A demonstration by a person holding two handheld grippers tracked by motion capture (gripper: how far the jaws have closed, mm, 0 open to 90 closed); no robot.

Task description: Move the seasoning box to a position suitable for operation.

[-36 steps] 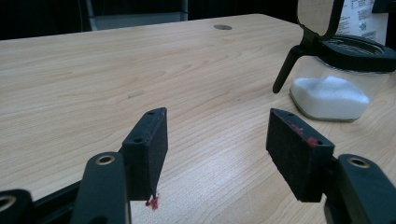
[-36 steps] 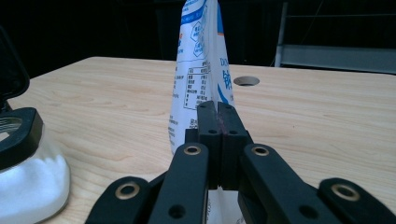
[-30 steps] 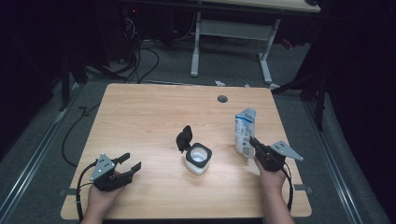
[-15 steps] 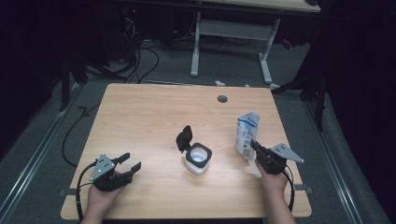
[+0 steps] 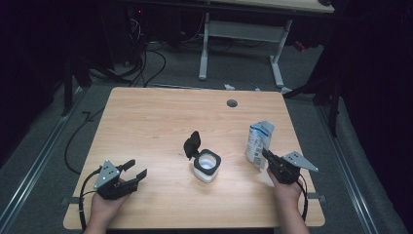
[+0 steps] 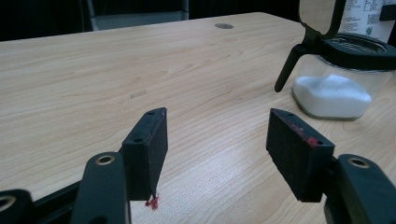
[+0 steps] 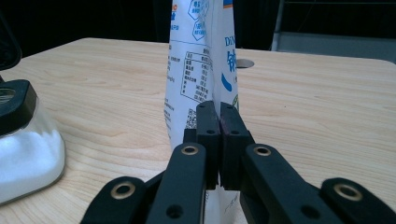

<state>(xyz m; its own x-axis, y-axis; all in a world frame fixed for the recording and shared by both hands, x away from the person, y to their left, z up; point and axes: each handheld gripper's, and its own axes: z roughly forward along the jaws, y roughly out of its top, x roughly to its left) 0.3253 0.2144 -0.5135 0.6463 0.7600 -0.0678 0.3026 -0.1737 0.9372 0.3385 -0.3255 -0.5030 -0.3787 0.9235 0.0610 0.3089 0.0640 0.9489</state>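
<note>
Right gripper (image 7: pixel 218 116) pinches the upright white pouch (image 7: pixel 201 60) by its edge; left gripper (image 6: pixel 217 140) spread, empty, beside the jar (image 6: pixel 343 79).

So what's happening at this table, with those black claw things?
A person sits at a wooden table with a hand-held gripper in each hand. The right gripper is shut on the edge of a white and blue bag, which stands upright. Beside it, mid-table, sits a clear jar with white powder inside and its black lid flipped open. The left gripper rests apart near the table's front left with its jaws open, holding nothing.
</note>
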